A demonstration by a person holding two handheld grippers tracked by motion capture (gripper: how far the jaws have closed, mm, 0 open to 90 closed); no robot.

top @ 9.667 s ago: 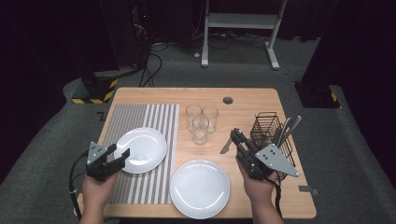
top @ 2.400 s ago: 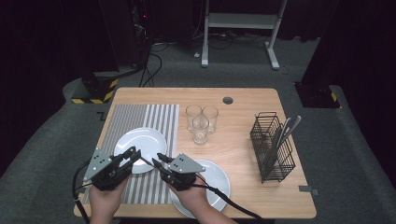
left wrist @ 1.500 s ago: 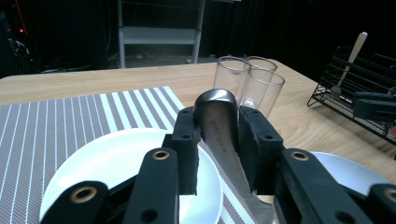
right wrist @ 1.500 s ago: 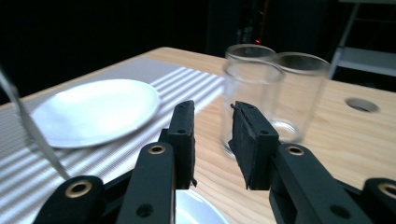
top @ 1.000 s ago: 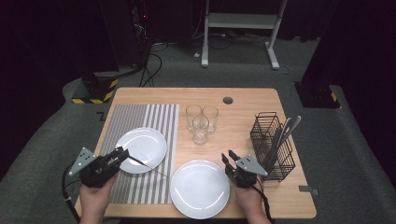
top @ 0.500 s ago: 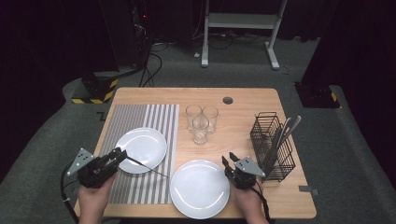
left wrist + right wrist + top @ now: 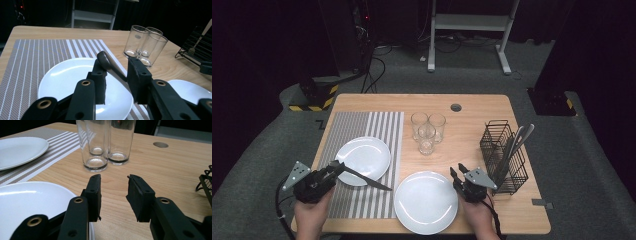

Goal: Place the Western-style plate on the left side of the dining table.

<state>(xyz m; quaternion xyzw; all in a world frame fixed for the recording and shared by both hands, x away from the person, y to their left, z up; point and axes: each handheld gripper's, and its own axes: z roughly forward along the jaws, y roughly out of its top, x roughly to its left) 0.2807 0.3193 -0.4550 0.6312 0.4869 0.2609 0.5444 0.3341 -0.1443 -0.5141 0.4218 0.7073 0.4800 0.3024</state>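
Knife (image 7: 364,178) is clamped between the left gripper (image 7: 333,169) jaws, over a white plate (image 7: 62,82). Nothing is held by the half-open right gripper (image 7: 455,171).

Left gripper (image 7: 333,169) is sitting at the table's 8 o'clock, gripping a knife (image 7: 364,178) whose blade is pointing toward 4 o'clock across the striped placemat (image 7: 362,131); the knife is lying just off the 5 o'clock edge of the far plate (image 7: 363,158); right gripper (image 7: 456,172) is hovering at 5 o'clock, jaws apart with nothing between them, just beside the near plate (image 7: 426,201); three glasses (image 7: 427,130) are standing clustered at centre; the wire basket (image 7: 504,157) is holding cutlery (image 7: 515,145) at 3 o'clock.
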